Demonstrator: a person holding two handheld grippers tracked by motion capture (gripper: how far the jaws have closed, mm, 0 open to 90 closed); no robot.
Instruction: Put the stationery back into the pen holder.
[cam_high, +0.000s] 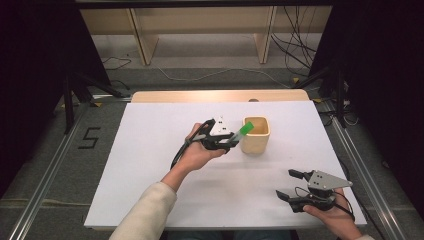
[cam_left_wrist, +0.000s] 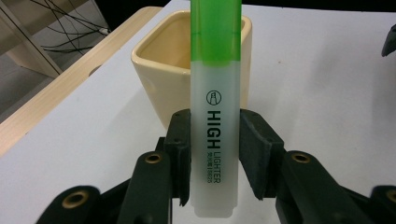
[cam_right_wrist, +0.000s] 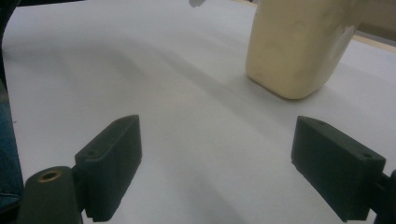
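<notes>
A green-capped highlighter (cam_left_wrist: 215, 107) with a frosted white body is clamped between the pads of my left gripper (cam_left_wrist: 215, 156), and its green end points at the cream square cup (cam_left_wrist: 159, 70). In the high view the highlighter (cam_high: 242, 132) slants with its green cap over the near-left rim of the cup (cam_high: 256, 139), and the left gripper (cam_high: 225, 141) is just left of the cup. My right gripper (cam_high: 287, 183) rests near the table's front right corner with its jaws wide apart. Between its jaws in the right gripper view (cam_right_wrist: 217, 175) lies bare table, and the cup (cam_right_wrist: 299, 46) stands farther off.
The white table sheet (cam_high: 150, 150) is bordered at the back by a wooden strip (cam_high: 175, 96). Behind the table stand wooden shelf legs (cam_high: 142, 40) and loose cables (cam_high: 295, 45) on the floor. Metal rails (cam_high: 55, 160) run along both sides.
</notes>
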